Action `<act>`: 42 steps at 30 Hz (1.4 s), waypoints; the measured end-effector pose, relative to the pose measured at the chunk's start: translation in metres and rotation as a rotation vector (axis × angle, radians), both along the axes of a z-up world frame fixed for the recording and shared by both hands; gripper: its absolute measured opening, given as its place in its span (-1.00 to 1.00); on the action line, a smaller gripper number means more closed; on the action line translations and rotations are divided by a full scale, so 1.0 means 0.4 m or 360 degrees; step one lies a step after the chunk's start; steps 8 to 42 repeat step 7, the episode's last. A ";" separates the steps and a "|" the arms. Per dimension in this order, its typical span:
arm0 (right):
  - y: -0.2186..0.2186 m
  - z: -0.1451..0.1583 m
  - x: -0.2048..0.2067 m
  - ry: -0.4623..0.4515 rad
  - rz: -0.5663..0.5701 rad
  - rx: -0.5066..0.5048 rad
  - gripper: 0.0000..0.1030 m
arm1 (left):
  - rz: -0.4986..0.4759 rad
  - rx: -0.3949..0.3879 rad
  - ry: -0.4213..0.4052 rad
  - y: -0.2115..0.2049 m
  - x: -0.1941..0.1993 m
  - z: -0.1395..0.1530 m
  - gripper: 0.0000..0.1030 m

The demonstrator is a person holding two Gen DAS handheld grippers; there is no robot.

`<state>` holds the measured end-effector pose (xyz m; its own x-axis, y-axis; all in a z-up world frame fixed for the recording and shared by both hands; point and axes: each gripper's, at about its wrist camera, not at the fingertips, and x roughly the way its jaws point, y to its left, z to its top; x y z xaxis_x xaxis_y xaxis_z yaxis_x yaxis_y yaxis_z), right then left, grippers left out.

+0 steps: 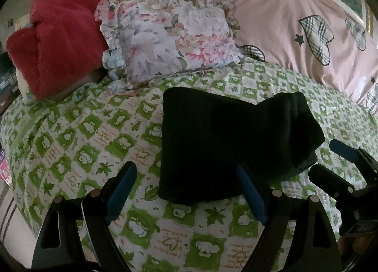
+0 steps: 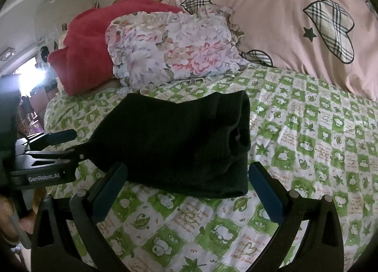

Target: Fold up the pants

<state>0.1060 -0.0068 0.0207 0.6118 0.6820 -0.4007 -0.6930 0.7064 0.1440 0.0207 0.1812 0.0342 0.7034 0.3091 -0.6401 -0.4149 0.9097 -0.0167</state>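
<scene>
The dark green pants (image 1: 226, 139) lie folded into a thick bundle on the green and white checked bedsheet (image 1: 94, 134). They also show in the right wrist view (image 2: 179, 144). My left gripper (image 1: 186, 186) is open and empty, its blue pads just short of the bundle's near edge. My right gripper (image 2: 186, 189) is open and empty at the bundle's near right corner. It also shows at the right of the left wrist view (image 1: 330, 160). The left gripper shows at the left of the right wrist view (image 2: 68, 142), beside the bundle's left edge.
A floral ruffled pillow (image 1: 170, 37) and a red blanket (image 1: 59, 35) lie behind the pants. A pink quilt (image 1: 295, 16) with plaid hearts runs along the back right. The bed's left edge (image 1: 14, 153) drops to the floor.
</scene>
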 end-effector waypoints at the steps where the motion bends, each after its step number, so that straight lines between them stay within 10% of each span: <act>1: -0.001 0.001 -0.001 -0.0001 0.0000 0.0003 0.99 | 0.0001 0.0002 -0.0002 0.000 0.000 0.001 0.67; 42: -0.002 0.005 -0.002 -0.0004 -0.0004 0.0007 0.99 | -0.0002 0.0006 0.0005 -0.003 0.001 0.000 0.67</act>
